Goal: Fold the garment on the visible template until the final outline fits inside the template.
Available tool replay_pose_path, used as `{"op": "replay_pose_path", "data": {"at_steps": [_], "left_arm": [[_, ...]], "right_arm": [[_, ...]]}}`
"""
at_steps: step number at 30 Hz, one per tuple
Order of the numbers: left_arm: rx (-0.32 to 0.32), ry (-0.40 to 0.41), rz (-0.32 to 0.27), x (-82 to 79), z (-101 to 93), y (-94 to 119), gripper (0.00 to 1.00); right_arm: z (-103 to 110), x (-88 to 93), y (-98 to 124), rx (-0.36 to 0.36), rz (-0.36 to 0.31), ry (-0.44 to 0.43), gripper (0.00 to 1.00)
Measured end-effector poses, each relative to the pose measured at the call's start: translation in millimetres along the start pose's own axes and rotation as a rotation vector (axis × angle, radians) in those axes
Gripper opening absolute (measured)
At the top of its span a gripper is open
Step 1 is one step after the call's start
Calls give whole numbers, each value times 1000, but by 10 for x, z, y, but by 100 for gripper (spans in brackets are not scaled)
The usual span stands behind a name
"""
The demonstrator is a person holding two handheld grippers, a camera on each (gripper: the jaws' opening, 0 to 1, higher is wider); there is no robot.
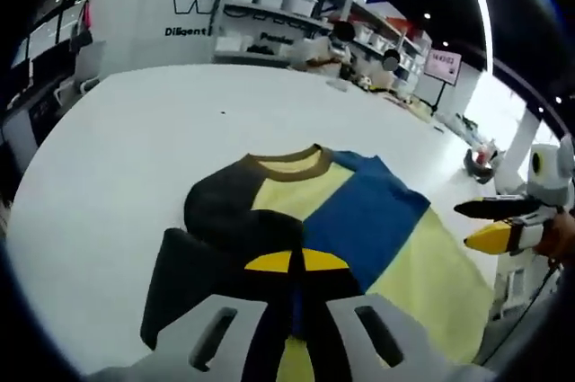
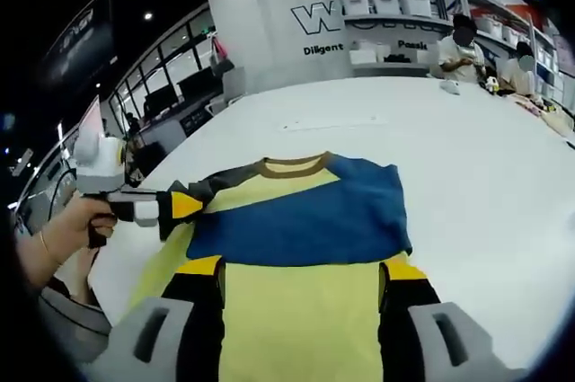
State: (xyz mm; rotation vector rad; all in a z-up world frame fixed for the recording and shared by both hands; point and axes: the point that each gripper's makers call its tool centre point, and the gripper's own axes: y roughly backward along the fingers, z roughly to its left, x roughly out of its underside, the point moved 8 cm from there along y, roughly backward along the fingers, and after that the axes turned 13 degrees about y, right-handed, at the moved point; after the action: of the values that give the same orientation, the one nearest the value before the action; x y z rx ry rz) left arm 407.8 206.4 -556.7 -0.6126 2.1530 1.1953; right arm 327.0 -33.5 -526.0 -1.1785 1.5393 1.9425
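Right gripper view: left tongs [image 2: 180, 205] grip the shirt [image 2: 301, 220] sleeve; right tongs [image 2: 301, 288] stand released. She'd best draw it inward, flat (template unseen).

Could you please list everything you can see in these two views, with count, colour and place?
garment: one, pale yellow and blue with dark sleeves and a brown collar, lying flat on the table, collar away from the cameras, one sleeve folded across the chest.
table: one, white, under the garment.
shelves: one set, white, holding white bins, against the far wall.
wall lettering: dark, on the white wall.
people: at least two, standing at the far end of the table.
left hand-held gripper: one, black and yellow tips, at the garment's sleeve edge; grip unclear.
right hand-held gripper: one, black and yellow tips, beside the garment's edge, jaws apart.
hand: one, holding the left gripper's handle.
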Motion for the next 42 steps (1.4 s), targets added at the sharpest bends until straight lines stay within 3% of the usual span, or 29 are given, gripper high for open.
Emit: {"op": "replay_pose_path", "data": {"at_steps": [15,27,30,34,42], "left_arm": [[-47,-25,84,238,13,-144,0],[-64,-74,86,215,-26,-131,1],[-28,-55,27,106,-68,-38,2],[-31,-74,-47,-72,-60,133,9],[-78,-55,-100,-221,196,350,29]], "right_arm": [[59,50,-46,-18,23,16,66],[107,87,-49,-26,42,27,66],[114,67,-53,-26,40,30,67],[129,30,-58,-27,31,34,67],[172,19,-61,-37,31,48,69]]}}
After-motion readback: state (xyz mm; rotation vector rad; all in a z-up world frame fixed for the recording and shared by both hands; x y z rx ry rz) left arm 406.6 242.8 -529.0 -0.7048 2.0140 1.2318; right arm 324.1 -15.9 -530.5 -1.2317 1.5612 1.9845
